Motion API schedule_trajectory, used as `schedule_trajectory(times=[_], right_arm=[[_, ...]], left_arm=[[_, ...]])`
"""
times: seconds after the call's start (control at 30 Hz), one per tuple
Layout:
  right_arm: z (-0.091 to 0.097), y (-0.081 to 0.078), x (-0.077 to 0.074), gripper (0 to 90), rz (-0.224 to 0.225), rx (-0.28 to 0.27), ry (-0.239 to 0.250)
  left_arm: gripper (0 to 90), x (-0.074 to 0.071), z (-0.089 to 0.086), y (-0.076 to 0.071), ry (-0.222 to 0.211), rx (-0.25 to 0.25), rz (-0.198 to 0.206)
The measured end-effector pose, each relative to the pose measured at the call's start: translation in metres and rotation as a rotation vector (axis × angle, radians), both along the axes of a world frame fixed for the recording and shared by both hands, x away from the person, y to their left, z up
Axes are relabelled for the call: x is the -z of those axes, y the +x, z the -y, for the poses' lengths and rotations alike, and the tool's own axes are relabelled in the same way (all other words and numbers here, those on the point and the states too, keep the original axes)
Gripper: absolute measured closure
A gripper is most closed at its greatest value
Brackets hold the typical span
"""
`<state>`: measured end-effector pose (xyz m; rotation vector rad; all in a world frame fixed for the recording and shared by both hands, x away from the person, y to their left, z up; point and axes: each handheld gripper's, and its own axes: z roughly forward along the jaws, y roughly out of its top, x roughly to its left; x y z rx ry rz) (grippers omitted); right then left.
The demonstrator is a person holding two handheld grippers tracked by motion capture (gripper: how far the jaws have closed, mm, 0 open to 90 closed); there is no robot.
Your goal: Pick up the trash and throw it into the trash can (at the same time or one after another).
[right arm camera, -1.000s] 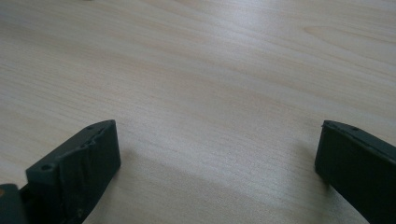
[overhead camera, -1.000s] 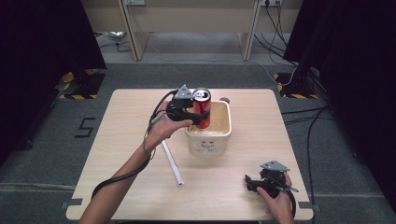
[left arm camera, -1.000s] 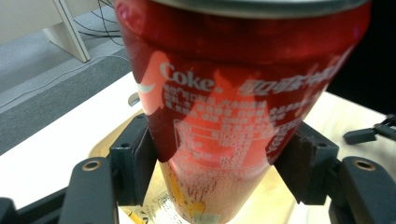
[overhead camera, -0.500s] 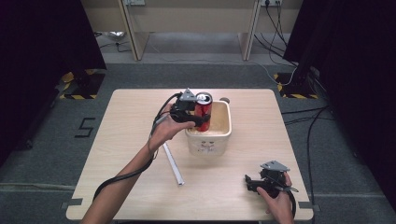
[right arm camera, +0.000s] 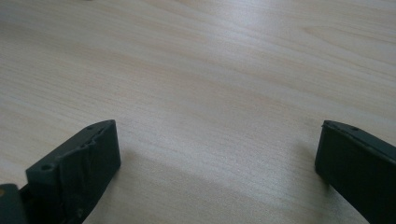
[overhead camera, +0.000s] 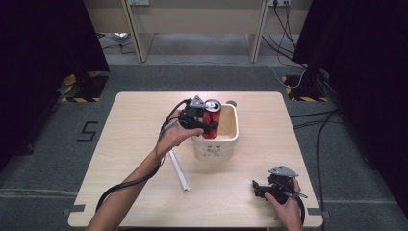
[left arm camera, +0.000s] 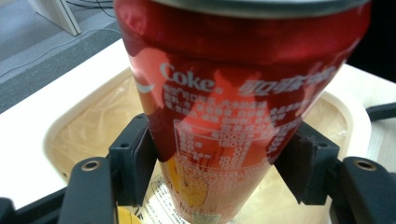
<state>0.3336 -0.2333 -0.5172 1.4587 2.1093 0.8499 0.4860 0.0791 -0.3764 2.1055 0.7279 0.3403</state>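
A red Coke can (overhead camera: 211, 119) hangs upright over the left part of a cream plastic bin (overhead camera: 230, 139) in the middle of the table. My left gripper (overhead camera: 208, 123) is shut on the can; in the left gripper view both pads (left arm camera: 140, 161) press its sides while the can (left arm camera: 233, 107) stands above the bin's lined inside (left arm camera: 84, 126). My right gripper (overhead camera: 258, 188) rests low at the table's front right, held by a hand. Its jaws stand wide apart over bare wood (right arm camera: 219, 116) with nothing between them.
A white tube (overhead camera: 178, 169) lies on the table in front of the bin's left side. A small dark round thing (overhead camera: 232, 103) sits just behind the bin. The wooden table (overhead camera: 120, 144) has open room on its left and right parts.
My left gripper has sunk a little with the can and shifted slightly right, lower over the bin. The right gripper has kept still.
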Motion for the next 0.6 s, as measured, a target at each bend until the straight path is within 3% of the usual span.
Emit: schedule_trajectory(times=[0.5, 0.6], right_arm=[[-0.0002, -0.0001, -0.0001, 0.4, 0.0, -0.008, 0.001], [-0.0002, -0.0002, -0.0001, 0.4, 0.0, -0.008, 0.001]], left_arm=[[33.4, 0.0087, 0.0033, -0.0006, 0.034, 0.006, -0.008], [28.8, 0.0083, 0.0026, -0.0007, 0.029, 0.007, -0.021]])
